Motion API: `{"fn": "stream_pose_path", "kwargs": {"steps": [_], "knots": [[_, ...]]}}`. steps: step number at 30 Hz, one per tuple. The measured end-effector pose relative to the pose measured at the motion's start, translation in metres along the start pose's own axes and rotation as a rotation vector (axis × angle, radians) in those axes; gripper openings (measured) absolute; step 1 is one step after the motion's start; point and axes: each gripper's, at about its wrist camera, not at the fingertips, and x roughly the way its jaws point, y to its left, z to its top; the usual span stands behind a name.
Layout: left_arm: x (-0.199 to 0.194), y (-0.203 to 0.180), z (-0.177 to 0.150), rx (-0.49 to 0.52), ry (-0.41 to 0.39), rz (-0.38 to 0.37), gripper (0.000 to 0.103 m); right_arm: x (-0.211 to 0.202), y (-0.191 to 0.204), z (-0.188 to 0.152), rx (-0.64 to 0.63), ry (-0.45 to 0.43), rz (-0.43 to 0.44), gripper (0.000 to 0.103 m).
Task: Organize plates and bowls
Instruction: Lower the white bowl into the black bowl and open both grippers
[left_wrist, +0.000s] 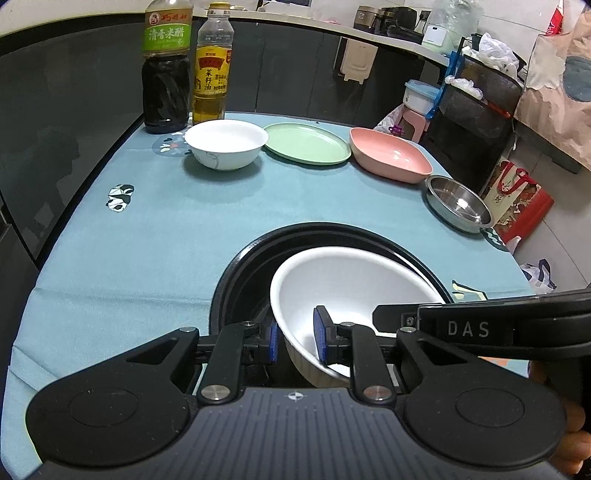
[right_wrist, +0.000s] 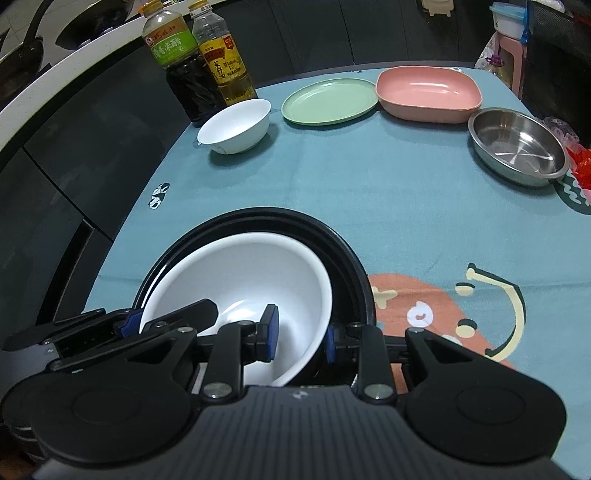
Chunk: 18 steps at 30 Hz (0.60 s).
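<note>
Two grippers clamping one white bowl from opposite sides, low in both frames. Left gripper pinching the bowl's near wall at bottom centre of the left wrist view, one blue pad pressing inside, the other outside, jaws nearly closed on the thin wall. Right gripper gripping the bowl's right wall at lower centre of the right wrist view, likewise narrowly closed, one pad sitting inside the bowl, the other outside. Sitting tilted inside a black round dish, at lower centre of both views; whether touching its floor, not clear. Spreading beneath: a teal tablecloth with cartoon prints. Lining up across the upper part of the left wrist view, left to right: a smaller white bowl, a green plate, a pink squarish bowl, and further right and lower, a steel bowl. Standing upright at upper left behind the smaller bowl: a dark vinegar bottle and a yellow oil bottle, side by side.
</note>
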Motion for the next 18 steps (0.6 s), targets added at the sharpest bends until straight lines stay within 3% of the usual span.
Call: {"fn": "stream_pose_path", "kwargs": {"steps": [18], "knots": [[-0.014,0.009,0.004,-0.018,-0.049,0.034,0.019,-0.007,-0.003,0.001,0.015,-0.034,-0.009,0.013]]}}
